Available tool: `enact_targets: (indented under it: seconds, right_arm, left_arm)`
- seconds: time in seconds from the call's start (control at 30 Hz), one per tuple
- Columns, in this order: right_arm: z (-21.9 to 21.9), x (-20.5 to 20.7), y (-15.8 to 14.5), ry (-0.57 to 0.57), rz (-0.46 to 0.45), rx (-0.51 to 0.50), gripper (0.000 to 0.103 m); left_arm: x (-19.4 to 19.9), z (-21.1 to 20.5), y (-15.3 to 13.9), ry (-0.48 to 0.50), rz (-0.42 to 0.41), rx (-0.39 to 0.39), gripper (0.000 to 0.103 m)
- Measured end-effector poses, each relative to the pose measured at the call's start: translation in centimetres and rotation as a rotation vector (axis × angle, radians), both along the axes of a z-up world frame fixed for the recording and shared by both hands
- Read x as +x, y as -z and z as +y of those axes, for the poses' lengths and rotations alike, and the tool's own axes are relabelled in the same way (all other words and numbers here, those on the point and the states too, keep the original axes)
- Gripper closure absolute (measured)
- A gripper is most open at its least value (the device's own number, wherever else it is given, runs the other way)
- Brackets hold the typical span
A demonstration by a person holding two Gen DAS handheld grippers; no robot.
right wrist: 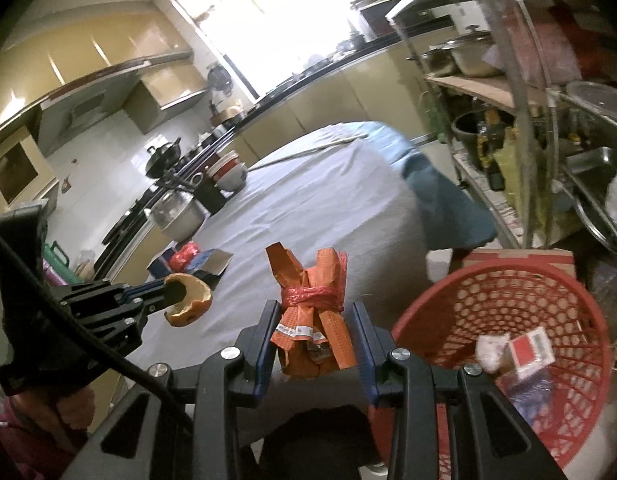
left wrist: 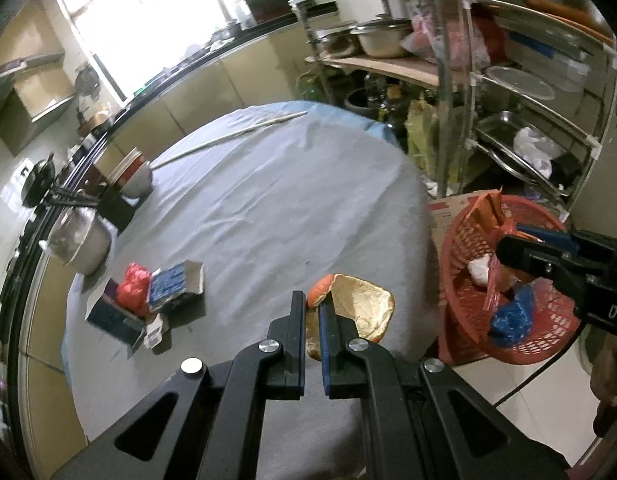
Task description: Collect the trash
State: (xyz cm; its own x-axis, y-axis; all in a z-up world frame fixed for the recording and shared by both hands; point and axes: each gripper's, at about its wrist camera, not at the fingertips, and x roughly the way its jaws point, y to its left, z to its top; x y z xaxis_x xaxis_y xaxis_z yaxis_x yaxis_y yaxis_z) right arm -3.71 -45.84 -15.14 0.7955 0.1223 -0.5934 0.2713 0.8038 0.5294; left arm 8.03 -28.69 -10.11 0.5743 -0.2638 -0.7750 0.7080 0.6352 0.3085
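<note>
The tabletop (left wrist: pixel 268 200) is bare across its middle and far edge. Boxes and a red bag (left wrist: pixel 133 292) crowd its left edge beside a pot (left wrist: pixel 82 244). The red basket (right wrist: pixel 508 312) stands open off its right edge.

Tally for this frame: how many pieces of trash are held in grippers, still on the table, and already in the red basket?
Held in grippers: 2, orange peel, orange wrapper bundle
On the table: 3, red bag, blue box, dark box
In the red basket: 3 visible, white wad, red-and-white pack, blue bag
Total: 8

At the bottom centre of the frame the left gripper (left wrist: pixel 311 308) pinches an orange peel (left wrist: pixel 358 308), its pale inside turned up, over the grey-clothed table (left wrist: pixel 268 200). At right, the right gripper (left wrist: pixel 508 254) carries an orange wrapper bundle (left wrist: pixel 488 216) above a red basket (left wrist: pixel 548 328) of scraps; crumpled packets (left wrist: pixel 148 296) lie at lower left
</note>
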Motion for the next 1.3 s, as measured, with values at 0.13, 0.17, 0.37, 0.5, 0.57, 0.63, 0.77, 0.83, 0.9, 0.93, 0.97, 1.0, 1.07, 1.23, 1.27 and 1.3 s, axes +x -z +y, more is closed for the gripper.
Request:
enact_targets:
  seconds: [0.13,0.17,0.37,0.5,0.57,0.63,0.77,0.83,0.9,0.93,0.97,1.0,1.07,1.23,1.27,1.3]
  right_arm:
    - [-1.4,-1.6,-0.3,0.046,0.001,-0.008,0.066]
    - [-1.7,-1.9,-0.4,0.056,0.002,-0.013,0.066]
    - [-4.2,-4.4,-0.4,0.136,0.015,-0.024,0.066]
    - [-6.2,-6.7,-0.3,0.205,0.026,-0.03,0.066]
    - [-7.2,-7.8,-0.2,0.241,0.029,-0.022,0.066]
    - [-8.0,-8.6,0.0,0.27,0.032,-0.007,0.066]
    - [-9.7,-10.2,1.0,0.319,0.043,0.046,0.066]
    - [-10.1,-10.5,1.5,0.332,0.057,0.062,0.065]
    - [-10.6,-10.9,2.3,0.345,0.074,0.091,0.063]
    - [-10.7,-11.0,2.7,0.348,0.082,0.104,0.063]
    - [-10.9,-11.2,3.1,0.352,0.091,0.124,0.063]
    - [-11.1,-11.4,3.5,0.358,0.099,0.144,0.063]
    - [-11.4,-11.5,4.1,0.371,0.127,0.165,0.05]
    - [-12.0,-12.4,4.5,0.404,0.096,0.228,0.041]
    - [-12.0,-12.5,4.2,0.41,0.093,0.217,0.041]
    - [-11.9,-12.4,4.0,0.407,0.089,0.211,0.041]
  left_arm:
    - [-0.9,-1.4,0.0,0.038,0.001,0.002,0.097]
    - [-1.2,-1.9,0.0,0.05,0.002,0.004,0.097]
    - [-2.6,-4.0,0.3,0.116,0.024,-0.009,0.097]
    - [-3.5,-5.4,0.9,0.164,0.062,-0.021,0.097]
    - [-3.9,-6.1,1.3,0.19,0.105,-0.036,0.097]
    - [-4.3,-6.8,1.6,0.206,0.136,-0.047,0.097]
    - [-5.0,-8.1,2.4,0.239,0.212,-0.073,0.097]
    - [-5.3,-8.7,2.8,0.253,0.24,-0.078,0.097]
    - [-5.7,-9.2,3.2,0.265,0.266,-0.08,0.097]
    - [-5.9,-9.5,3.5,0.274,0.284,-0.083,0.097]
    - [-6.1,-9.7,3.7,0.284,0.302,-0.086,0.095]
    - [-6.2,-9.8,3.8,0.287,0.312,-0.085,0.085]
    - [-6.3,-9.9,4.2,0.289,0.32,-0.084,0.059]
    - [-5.9,-8.9,3.9,0.282,0.276,-0.095,0.045]
    - [-5.6,-8.4,3.8,0.268,0.263,-0.095,0.045]
    - [-5.2,-8.0,3.7,0.255,0.258,-0.093,0.045]
